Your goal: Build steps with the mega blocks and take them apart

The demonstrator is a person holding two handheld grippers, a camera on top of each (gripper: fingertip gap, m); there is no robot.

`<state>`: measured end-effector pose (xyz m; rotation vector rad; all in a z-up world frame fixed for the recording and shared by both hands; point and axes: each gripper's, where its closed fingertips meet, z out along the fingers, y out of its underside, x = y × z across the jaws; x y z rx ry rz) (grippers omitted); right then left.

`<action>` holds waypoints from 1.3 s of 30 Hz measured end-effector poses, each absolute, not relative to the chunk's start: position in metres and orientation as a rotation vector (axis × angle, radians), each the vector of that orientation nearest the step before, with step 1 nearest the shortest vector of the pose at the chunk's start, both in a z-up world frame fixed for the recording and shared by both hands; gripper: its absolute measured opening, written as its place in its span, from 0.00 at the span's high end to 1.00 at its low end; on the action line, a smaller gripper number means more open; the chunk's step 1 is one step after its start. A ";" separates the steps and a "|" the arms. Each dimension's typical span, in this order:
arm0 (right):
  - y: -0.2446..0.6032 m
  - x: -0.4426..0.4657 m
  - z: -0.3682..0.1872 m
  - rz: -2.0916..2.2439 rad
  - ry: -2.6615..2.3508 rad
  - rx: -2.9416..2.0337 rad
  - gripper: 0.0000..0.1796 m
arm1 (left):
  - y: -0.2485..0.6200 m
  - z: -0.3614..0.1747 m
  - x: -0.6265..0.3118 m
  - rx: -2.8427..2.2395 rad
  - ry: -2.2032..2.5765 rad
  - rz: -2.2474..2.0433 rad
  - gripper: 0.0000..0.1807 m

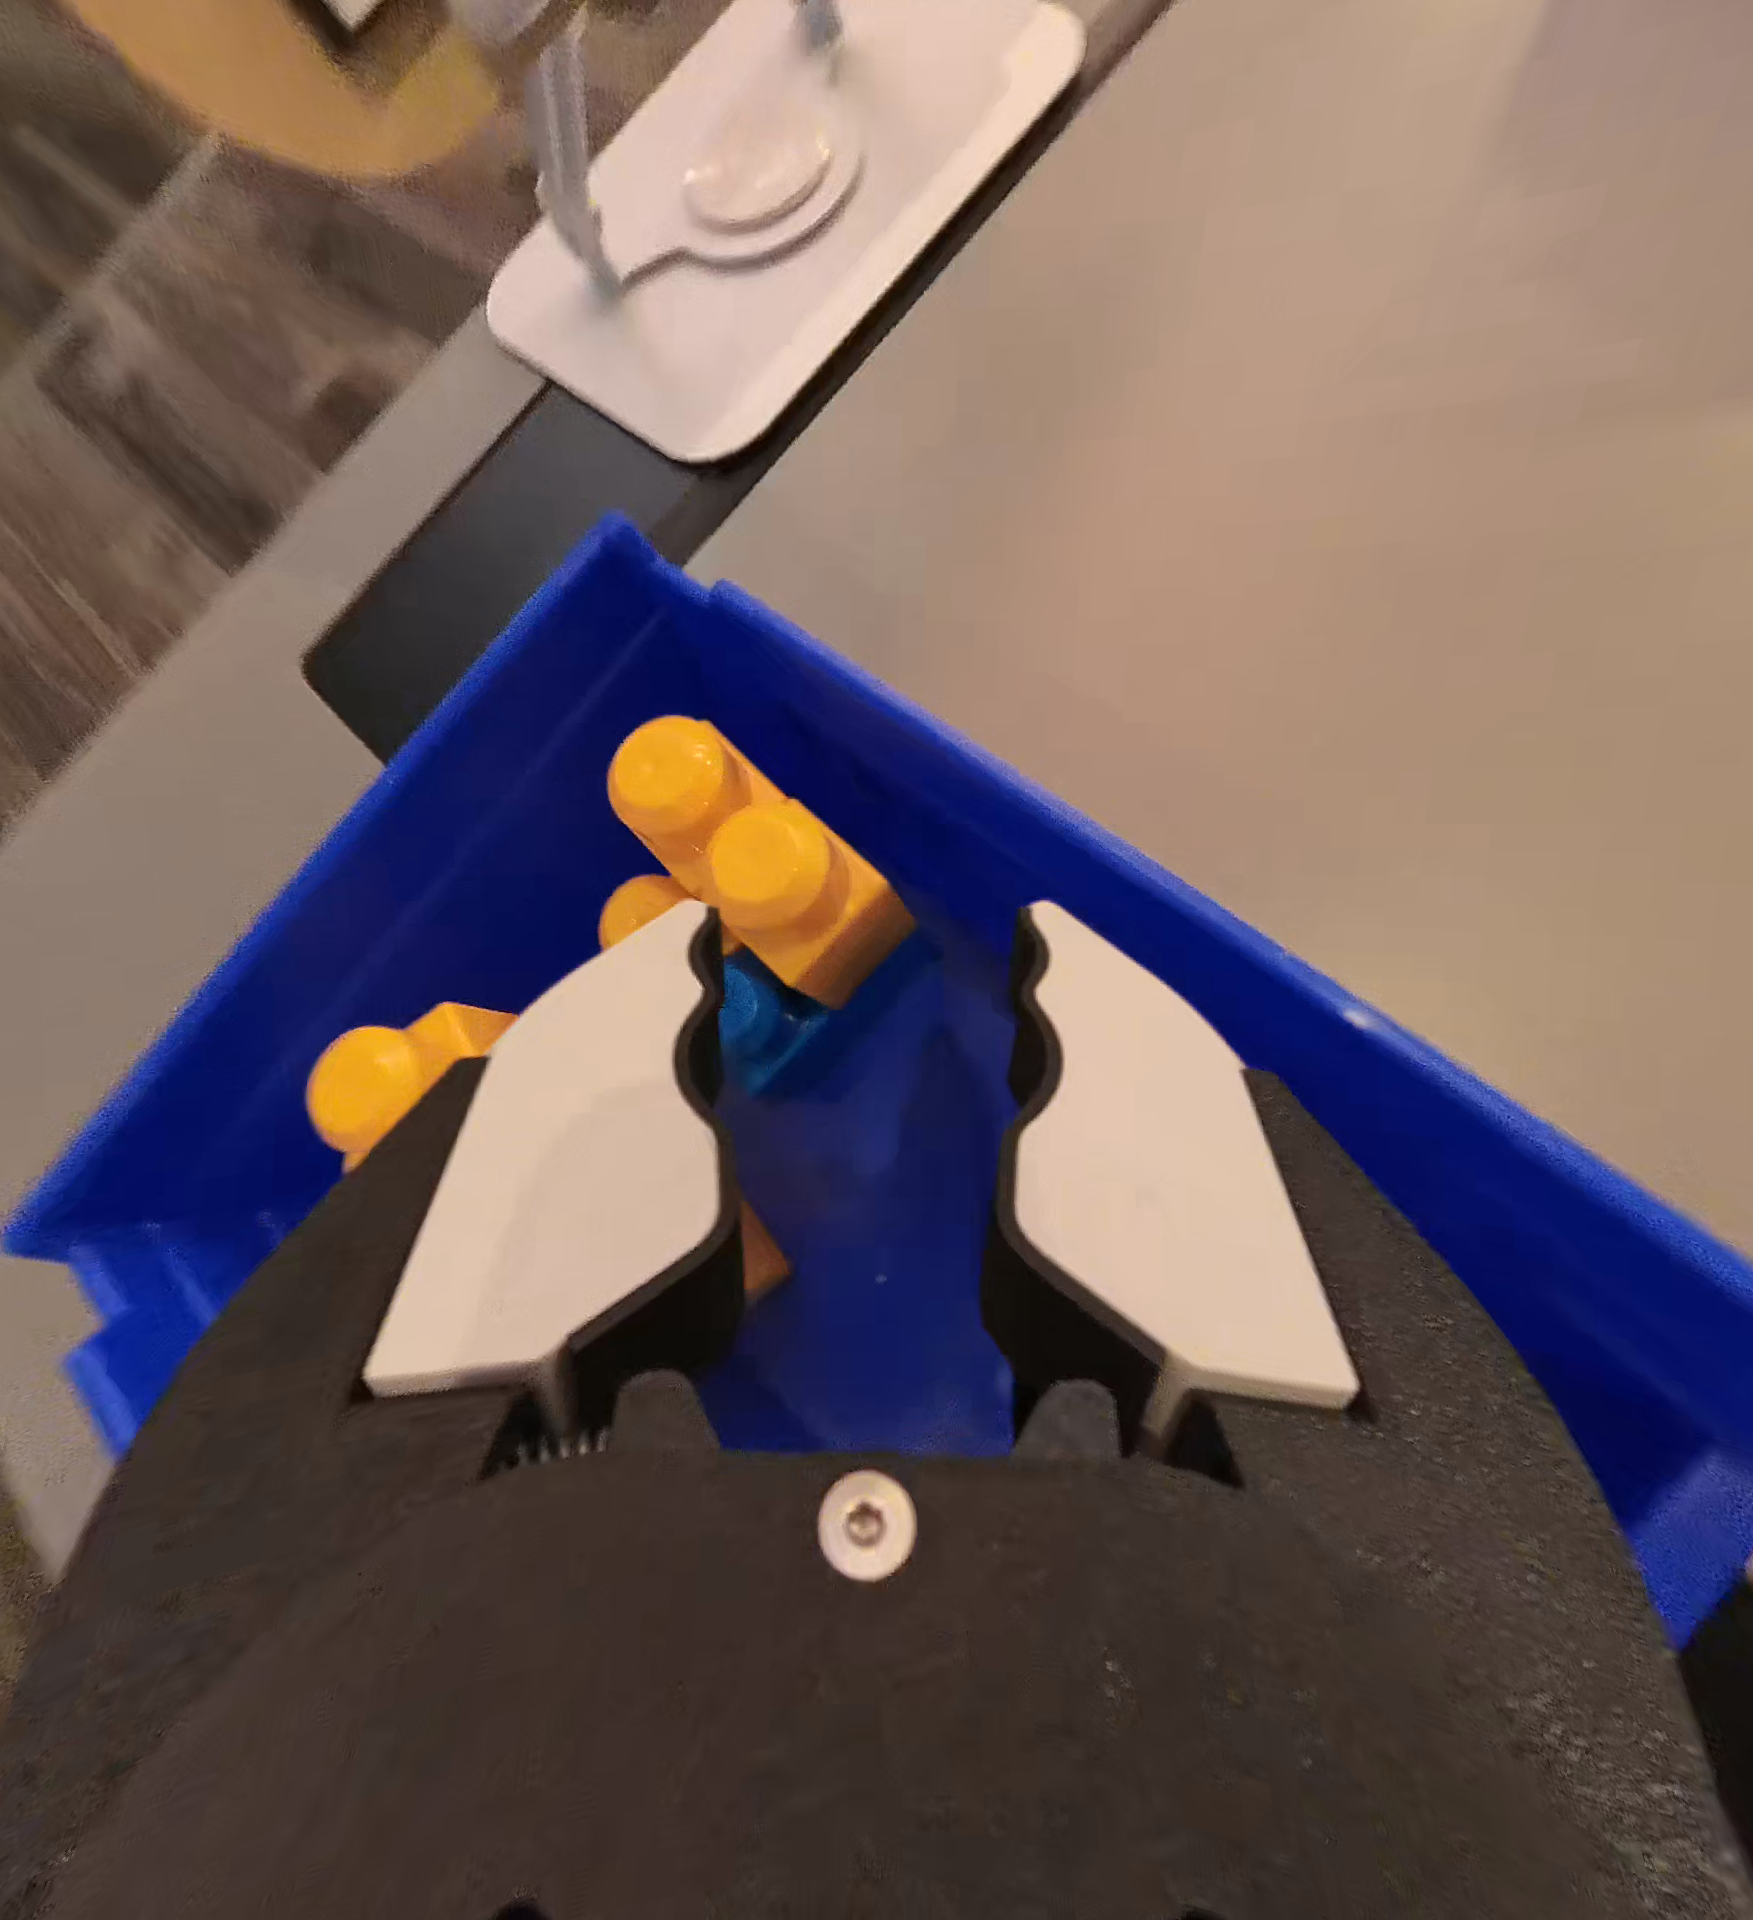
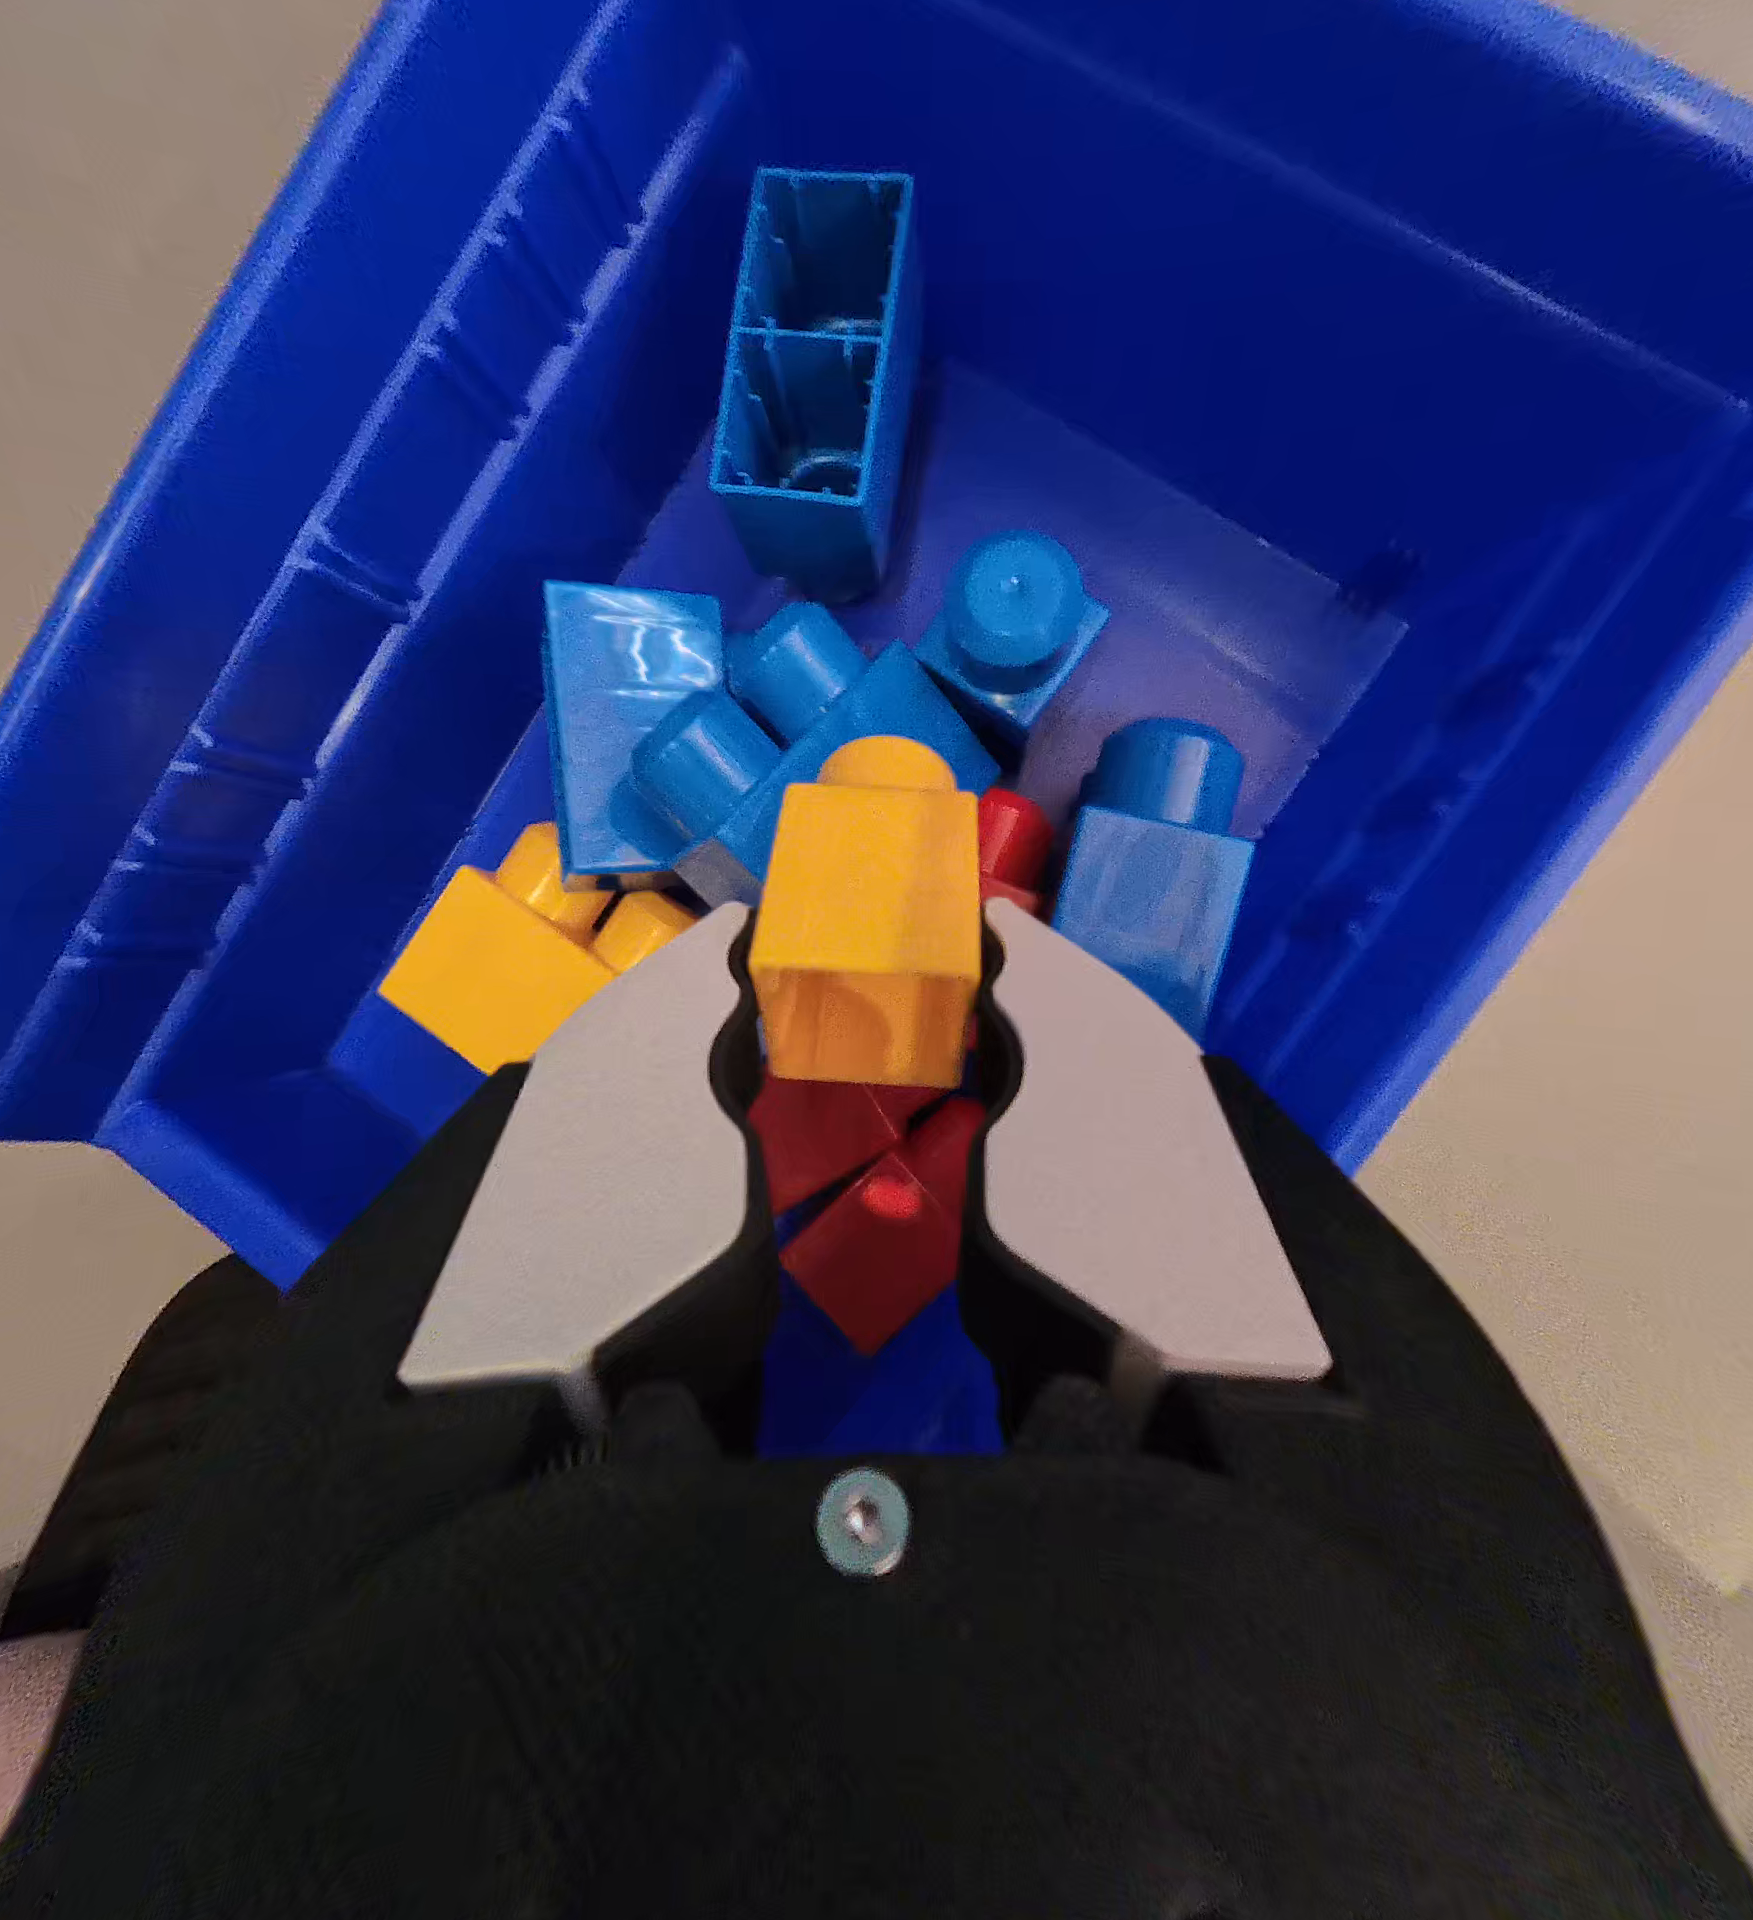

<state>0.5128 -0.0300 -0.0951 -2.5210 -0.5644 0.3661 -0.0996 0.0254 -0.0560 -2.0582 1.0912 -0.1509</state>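
Note:
In the left wrist view my left gripper (image 1: 861, 935) is open and empty, reaching into a blue bin (image 1: 1215, 925). A yellow two-stud block (image 1: 758, 862) leans in the bin just beyond the fingertips, over a small blue block (image 1: 773, 1029). Another yellow block (image 1: 384, 1081) lies left, partly hidden by my finger. In the right wrist view my right gripper (image 2: 864, 914) is shut on a single-stud yellow block (image 2: 867, 914) above a blue bin (image 2: 1371, 312). Below it lie several blue blocks (image 2: 820, 374), red blocks (image 2: 872, 1226) and a yellow block (image 2: 508, 956).
A white plate-like stand with a clear dome (image 1: 778, 208) sits on a black strip (image 1: 498, 582) at the beige table's (image 1: 1371, 520) far edge. Carpeted floor (image 1: 72, 364) lies beyond. The beige table (image 2: 1630, 1143) surrounds the bin in the right wrist view. There is about 60 centimetres between the tips of the two grippers.

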 end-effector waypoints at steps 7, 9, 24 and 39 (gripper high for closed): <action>-0.025 0.511 -0.084 0.175 -0.631 -2.488 0.67 | 0.057 -0.085 -0.114 -2.296 0.807 0.163 0.68; -0.025 0.509 -0.083 0.144 -0.646 -2.494 0.67 | 0.058 -0.091 -0.112 -2.316 0.784 0.205 0.73; -0.019 0.491 0.010 -0.186 -0.626 -2.217 0.65 | 0.035 -0.028 -0.128 -2.276 0.620 -0.029 0.79; -0.102 0.091 0.073 0.212 -1.130 -1.034 0.51 | -0.102 0.122 0.049 -1.582 0.845 -0.990 0.80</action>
